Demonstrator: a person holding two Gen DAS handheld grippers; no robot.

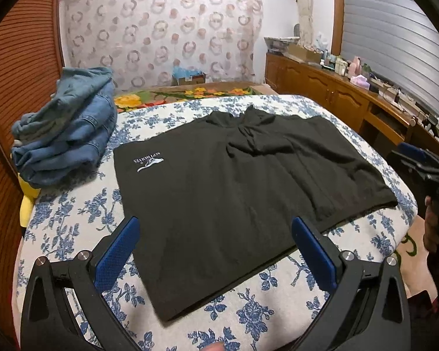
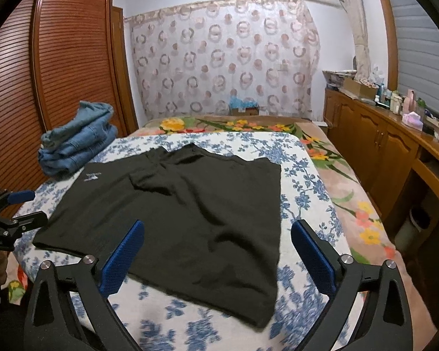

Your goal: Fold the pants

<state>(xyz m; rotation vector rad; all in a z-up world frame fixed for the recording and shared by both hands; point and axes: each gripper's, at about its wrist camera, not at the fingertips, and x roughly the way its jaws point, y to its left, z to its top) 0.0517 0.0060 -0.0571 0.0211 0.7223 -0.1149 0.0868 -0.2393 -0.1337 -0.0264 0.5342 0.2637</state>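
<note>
Both my left tongs (image 1: 215,251) and right tongs (image 2: 218,256) hang released above the bed (image 2: 301,158). The black pants (image 2: 172,213) lie spread flat there, folding apparently not yet begun.

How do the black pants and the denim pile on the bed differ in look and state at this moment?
The black pants lie spread flat in the middle of the floral sheet; the denim pile sits bunched and stacked near the sheet's far left edge. The pants are plain dark with a small white logo; the denim is faded blue with visible seams. The pants lie just ahead of both open grippers; the denim lies farther off. Both rest on the bed, ungripped.
</note>
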